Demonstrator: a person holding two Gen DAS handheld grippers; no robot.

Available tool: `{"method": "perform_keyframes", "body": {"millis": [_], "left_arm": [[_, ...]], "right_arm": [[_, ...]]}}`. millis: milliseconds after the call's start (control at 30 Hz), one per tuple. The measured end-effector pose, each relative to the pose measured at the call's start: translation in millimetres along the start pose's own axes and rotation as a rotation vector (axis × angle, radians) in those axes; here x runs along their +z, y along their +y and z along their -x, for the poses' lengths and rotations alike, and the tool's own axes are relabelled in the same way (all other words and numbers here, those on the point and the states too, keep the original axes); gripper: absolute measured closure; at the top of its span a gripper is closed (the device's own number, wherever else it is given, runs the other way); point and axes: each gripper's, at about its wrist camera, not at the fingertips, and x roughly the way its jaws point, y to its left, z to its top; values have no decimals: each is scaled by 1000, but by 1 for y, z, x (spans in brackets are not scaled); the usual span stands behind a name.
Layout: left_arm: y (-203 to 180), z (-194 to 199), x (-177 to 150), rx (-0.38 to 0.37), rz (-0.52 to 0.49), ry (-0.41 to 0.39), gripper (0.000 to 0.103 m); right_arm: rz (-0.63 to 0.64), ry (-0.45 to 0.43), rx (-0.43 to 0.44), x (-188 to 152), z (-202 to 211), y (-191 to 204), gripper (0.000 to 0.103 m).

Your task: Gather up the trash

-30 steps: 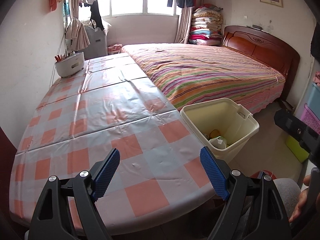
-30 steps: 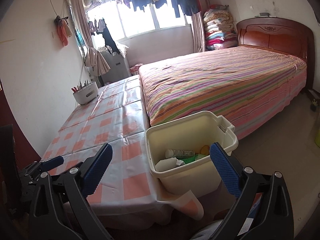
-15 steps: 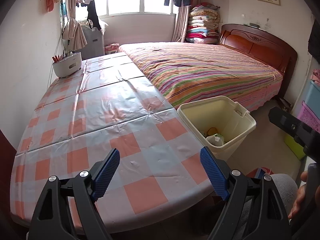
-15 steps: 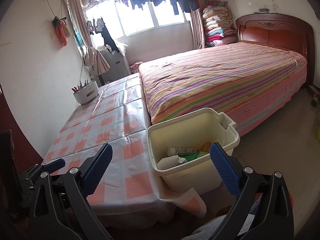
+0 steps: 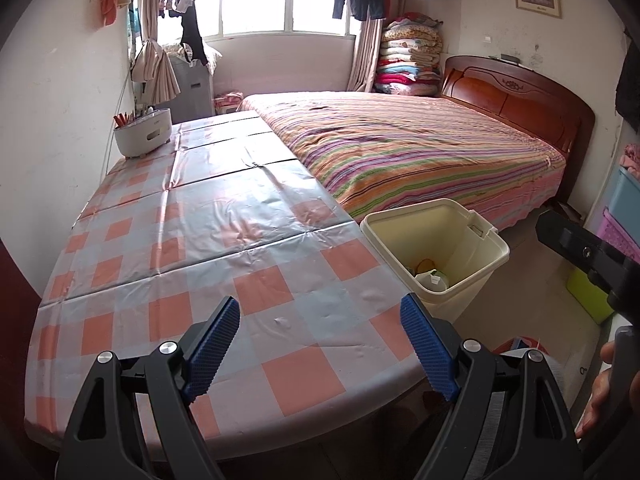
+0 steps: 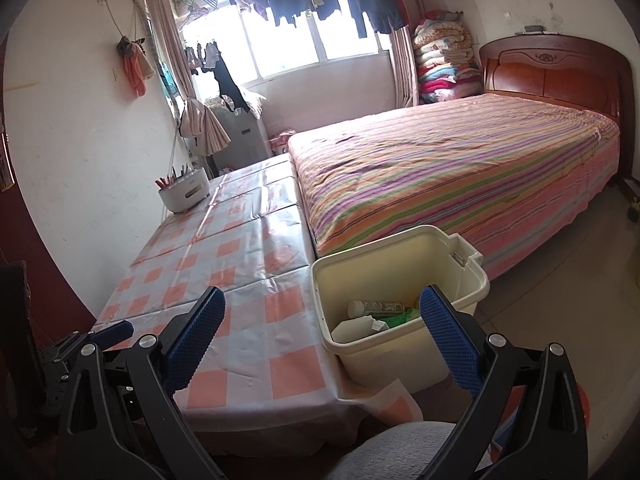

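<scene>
Both grippers, left (image 5: pixel 320 330) and right (image 6: pixel 320 324), were wide open, holding nothing. Trash, including a white tube-shaped bottle (image 6: pixel 374 307), lay inside the cream plastic bin (image 6: pixel 404 346) beside the checked-cloth table (image 5: pixel 200 240). Judgement: collection looked done; scan tabletop near bin for leftovers.

I can't read any text from here. The white caddy (image 5: pixel 143 132) at the far end of the desk (image 5: pixel 192 240) carries a small grey mark, too blurred to make out. The bottle (image 6: pixel 376 307) inside the cream bin (image 6: pixel 400 280) has a printed label, also illegible.
</scene>
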Motion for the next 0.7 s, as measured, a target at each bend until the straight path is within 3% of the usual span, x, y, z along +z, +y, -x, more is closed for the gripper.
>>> {"method": "perform_keyframes", "body": {"millis": [333,700], "left_arm": [[-14,-3,-1,73,-26,32,23],[-26,-10,9,39,-65,32,23]], "right_arm": [[8,18,79,4,-10,-10,7],[-39,17,30,6,-12,-28,7]]}}
